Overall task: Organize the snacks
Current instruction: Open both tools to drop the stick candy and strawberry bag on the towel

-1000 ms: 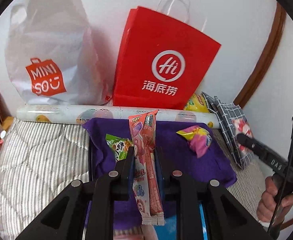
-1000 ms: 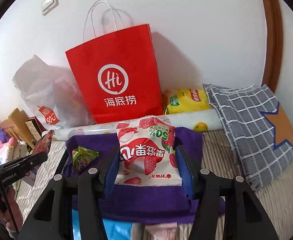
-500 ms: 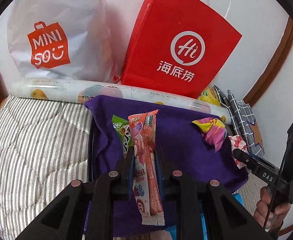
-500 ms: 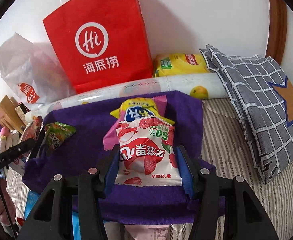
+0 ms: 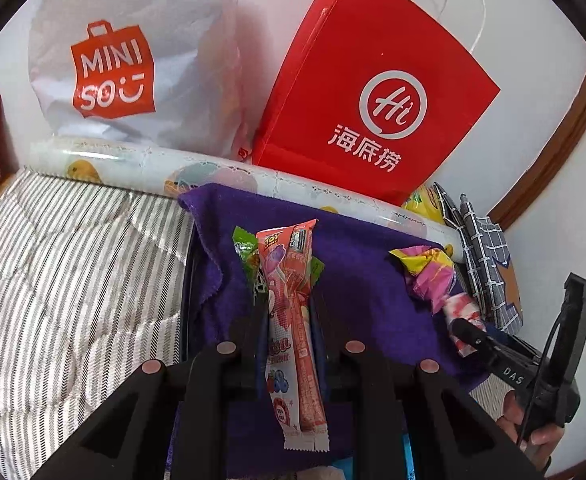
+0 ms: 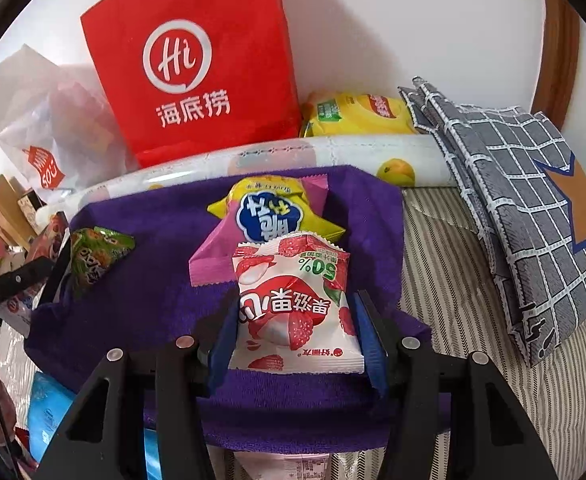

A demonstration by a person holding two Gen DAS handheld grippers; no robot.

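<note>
L gripper [image 5: 286, 312] clamps pink stick pack [image 5: 293, 320] over purple cloth [image 5: 365, 296].
Red bag [image 5: 373, 92], white bag [image 5: 133, 52] behind; R gripper [image 5: 469, 330] w/ snack at right.

Ahead of me a red paper bag [image 5: 377, 100] with white cord handles leans on the white wall [image 6: 413, 20]. Left of it slumps a white plastic shopping bag [image 5: 133, 52] with an orange logo. A long printed roll [image 5: 141, 160], fruit pictures on it, lies across in front of both. A grey checked cushion [image 6: 525, 208] with an orange star rests off to my right on the striped quilt [image 5: 73, 264]. Brown wooden trim [image 6: 555, 60] runs up the wall behind the cushion.
</note>
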